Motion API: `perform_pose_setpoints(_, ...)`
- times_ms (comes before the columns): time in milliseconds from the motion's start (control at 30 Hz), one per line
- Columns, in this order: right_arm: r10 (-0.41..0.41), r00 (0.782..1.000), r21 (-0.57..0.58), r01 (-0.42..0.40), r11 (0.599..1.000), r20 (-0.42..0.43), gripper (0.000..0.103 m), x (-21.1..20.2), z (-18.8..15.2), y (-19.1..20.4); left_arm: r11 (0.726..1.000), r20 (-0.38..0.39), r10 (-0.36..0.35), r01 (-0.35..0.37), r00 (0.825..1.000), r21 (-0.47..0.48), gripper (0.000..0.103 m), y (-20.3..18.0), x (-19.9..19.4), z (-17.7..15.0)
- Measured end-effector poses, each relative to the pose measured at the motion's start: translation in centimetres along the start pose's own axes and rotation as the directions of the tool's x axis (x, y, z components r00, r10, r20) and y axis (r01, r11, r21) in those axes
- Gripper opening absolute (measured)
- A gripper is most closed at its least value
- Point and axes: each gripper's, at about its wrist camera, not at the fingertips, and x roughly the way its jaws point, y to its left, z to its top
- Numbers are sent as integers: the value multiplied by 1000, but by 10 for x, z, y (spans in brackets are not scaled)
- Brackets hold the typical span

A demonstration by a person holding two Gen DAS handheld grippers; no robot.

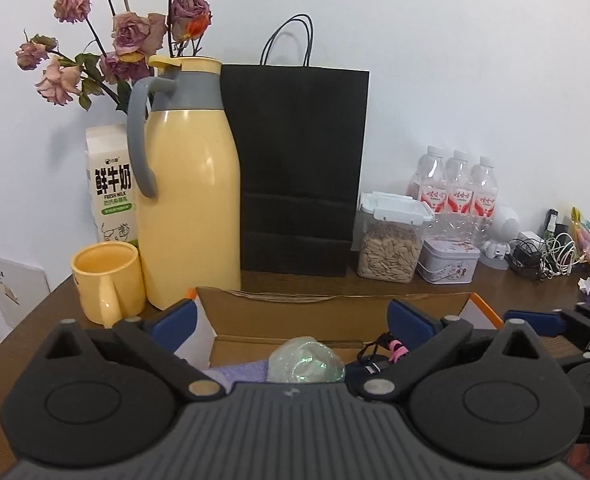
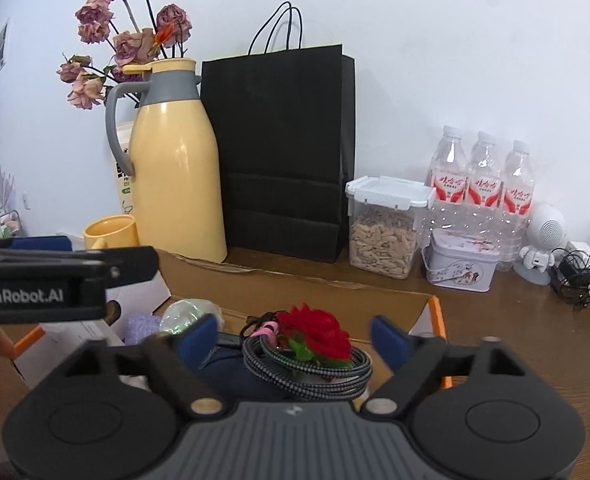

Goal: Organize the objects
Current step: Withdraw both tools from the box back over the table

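Both our grippers, left (image 1: 291, 316) and right (image 2: 295, 330), hang released over the cardboard box (image 2: 335, 300); the red rose (image 2: 319, 330) lies straight ahead between the right's fingers

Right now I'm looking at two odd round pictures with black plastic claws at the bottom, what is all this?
No robot: a person holds a two-finger gripper in each hand, and each picture comes from a fisheye camera on one of them. One view looks along the left gripper, the other along the right gripper; both are open and hold nothing. Below them an open cardboard box contains a red artificial flower and a coiled braided cable. Behind it on the wooden table stand a yellow thermos jug, a yellow mug and a black paper bag.
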Motion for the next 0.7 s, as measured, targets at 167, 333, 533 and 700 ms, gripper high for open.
perform_pose_setpoints(167, 3, 1000, -1, -3, 1000, 5, 103, -2, 1, 1, 1000, -6, 18, -18, 1000, 7, 103, 1, -1, 1)
perform_pose_setpoints(333, 5, 1000, -10, -5, 1000, 6, 103, -4, 1, 3, 1000, -10, 21, -21, 1000, 10, 103, 1, -1, 0)
perform_pose_setpoints(533, 5, 1000, -18, -5, 1000, 24, 103, -12, 3, 6, 1000, 13, 12, -12, 1000, 10, 103, 3, -12, 3)
perform_pose_setpoints(700, 4, 998, -26, -2, 1000, 58, 103, -29, 4, 9, 1000, 42, 14, -14, 999, 6, 103, 5, -28, 5)
